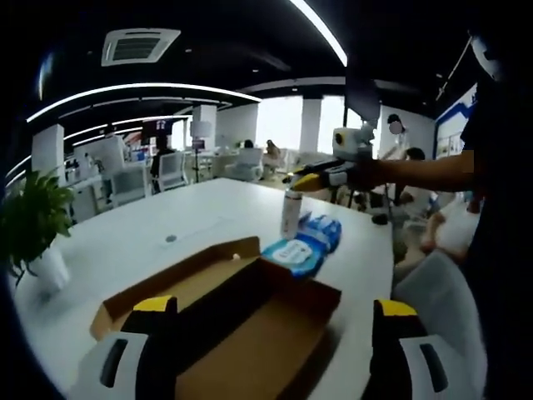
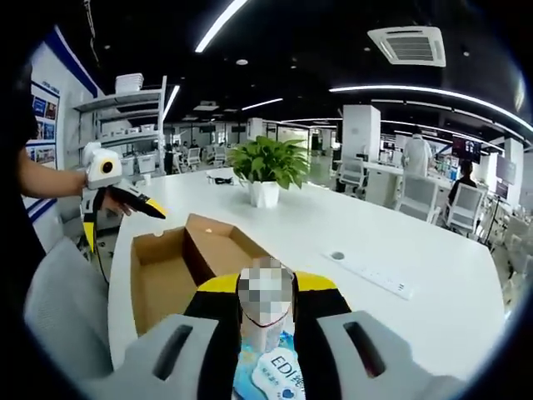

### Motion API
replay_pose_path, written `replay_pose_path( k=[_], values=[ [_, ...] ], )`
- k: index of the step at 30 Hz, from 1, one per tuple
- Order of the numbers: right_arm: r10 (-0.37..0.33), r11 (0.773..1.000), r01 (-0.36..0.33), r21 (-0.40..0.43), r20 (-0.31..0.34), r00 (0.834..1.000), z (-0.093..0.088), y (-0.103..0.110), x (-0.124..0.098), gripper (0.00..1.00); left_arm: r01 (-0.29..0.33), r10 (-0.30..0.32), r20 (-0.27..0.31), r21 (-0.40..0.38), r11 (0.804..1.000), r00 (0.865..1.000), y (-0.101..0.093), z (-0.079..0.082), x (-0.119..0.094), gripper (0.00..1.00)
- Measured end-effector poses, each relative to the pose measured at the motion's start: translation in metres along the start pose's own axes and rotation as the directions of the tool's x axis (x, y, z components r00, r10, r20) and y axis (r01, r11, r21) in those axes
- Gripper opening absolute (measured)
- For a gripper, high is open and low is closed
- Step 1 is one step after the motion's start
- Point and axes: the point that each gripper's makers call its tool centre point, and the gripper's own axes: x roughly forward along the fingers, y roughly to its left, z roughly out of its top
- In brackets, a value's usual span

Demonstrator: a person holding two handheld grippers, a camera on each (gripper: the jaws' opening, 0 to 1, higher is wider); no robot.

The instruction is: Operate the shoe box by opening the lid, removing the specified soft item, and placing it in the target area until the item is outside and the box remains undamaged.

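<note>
- Brown cardboard shoe box (image 1: 250, 321): open on white table (image 1: 158, 229), lid folded back, inside looks bare; also seen from the far end in right gripper view (image 2: 179, 267).
- Blue soft wipes pack w/ white label (image 1: 304, 246): out of box, flat on table, touching box's far corner; in right gripper view (image 2: 271, 371) it lies under the jaws.
- White cylindrical bottle (image 1: 291, 212): upright, just beside pack; top mosaicked in right gripper view.
- Left gripper (image 1: 275, 321): yellow-tipped jaws spread wide over box, holding nothing.
- Right gripper (image 2: 266, 300): jaws close either side of bottle; contact – cannot tell.
- Green potted plant (image 2: 266, 167): well apart from box.
- Judgement: pack looks placed; if nudging it further, approach pack only, low & slow, keeping off bottle & box wall.
</note>
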Motion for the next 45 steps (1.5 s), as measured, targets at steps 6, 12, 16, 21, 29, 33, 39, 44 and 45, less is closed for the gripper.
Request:
replay_pose_path(
  k=[6,12,16,21,29,33,39,44,45],
  values=[
    [-0.012,1.000,0.012,-0.009,-0.006,1.000,-0.009,-0.023,0.005,0.20,-0.035,0.035,-0.004,-0.023,0.999,0.999,0.003,-0.003,-0.012,1.00],
    [-0.021,1.000,0.020,-0.022,-0.018,1.000,-0.018,-0.040,0.012,0.20,-0.070,0.070,-0.002,-0.039,0.997,0.998,0.009,-0.007,-0.023,1.00],
    [-0.019,0.999,0.018,-0.026,-0.028,0.999,-0.027,-0.049,0.019,0.20,-0.097,0.097,0.002,-0.029,0.995,0.995,0.012,-0.007,-0.029,1.00],
    [-0.021,0.999,0.019,-0.035,-0.040,0.999,-0.036,-0.058,0.026,0.20,-0.126,0.126,-0.005,-0.037,0.991,0.992,0.019,-0.011,-0.036,1.00],
    [-0.042,0.999,0.040,-0.032,-0.067,0.997,-0.054,-0.073,0.033,0.20,-0.155,0.154,-0.020,-0.059,0.986,0.988,0.022,-0.020,-0.044,1.00],
    [-0.058,0.998,0.055,-0.032,-0.086,0.995,-0.065,-0.081,0.037,0.20,-0.164,0.162,-0.030,-0.065,0.984,0.986,0.023,-0.024,-0.045,0.99],
    [-0.063,0.998,0.060,-0.031,-0.111,0.992,-0.079,-0.082,0.043,0.20,-0.180,0.177,-0.043,-0.070,0.981,0.983,0.026,-0.029,-0.048,0.98],
    [-0.069,0.997,0.065,-0.035,-0.127,0.990,-0.087,-0.083,0.044,0.20,-0.188,0.185,-0.042,-0.077,0.979,0.982,0.025,-0.030,-0.048,0.97],
    [-0.070,0.997,0.066,-0.036,-0.126,0.990,-0.088,-0.083,0.044,0.20,-0.188,0.185,-0.046,-0.077,0.979,0.982,0.025,-0.032,-0.048,0.97]
  ],
)
